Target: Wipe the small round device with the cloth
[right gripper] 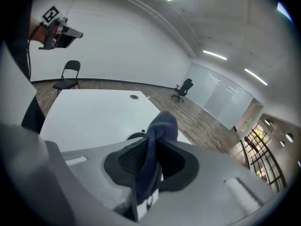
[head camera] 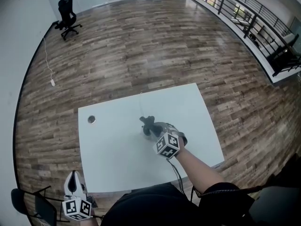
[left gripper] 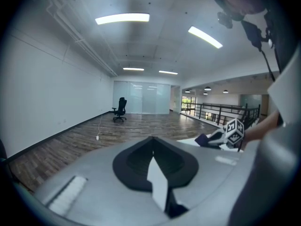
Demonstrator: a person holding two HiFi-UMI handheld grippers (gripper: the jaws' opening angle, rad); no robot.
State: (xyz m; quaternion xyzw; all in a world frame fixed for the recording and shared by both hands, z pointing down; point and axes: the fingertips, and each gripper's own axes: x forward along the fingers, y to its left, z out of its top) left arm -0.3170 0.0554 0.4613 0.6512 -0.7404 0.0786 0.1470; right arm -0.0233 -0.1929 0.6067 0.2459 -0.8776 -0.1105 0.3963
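My right gripper (head camera: 153, 127) is over the middle of the white table (head camera: 113, 159), shut on a dark blue cloth (head camera: 147, 122). In the right gripper view the cloth (right gripper: 159, 128) stands up bunched between the jaws. Just beyond them a small dark round device (right gripper: 135, 136) shows on the tabletop, mostly hidden by the gripper. In the head view the device (head camera: 147, 132) is a greyish shape under the cloth. My left gripper (head camera: 72, 183) hangs off the table's near left corner, well away from the device. Its jaws meet with nothing between them (left gripper: 151, 149).
A round cable hole (head camera: 91, 119) sits in the table's far left part. A folding chair (head camera: 33, 202) stands at the near left by my left gripper. An office chair (head camera: 68, 18) is far off on the wood floor, and a railing (head camera: 244, 13) runs along the right.
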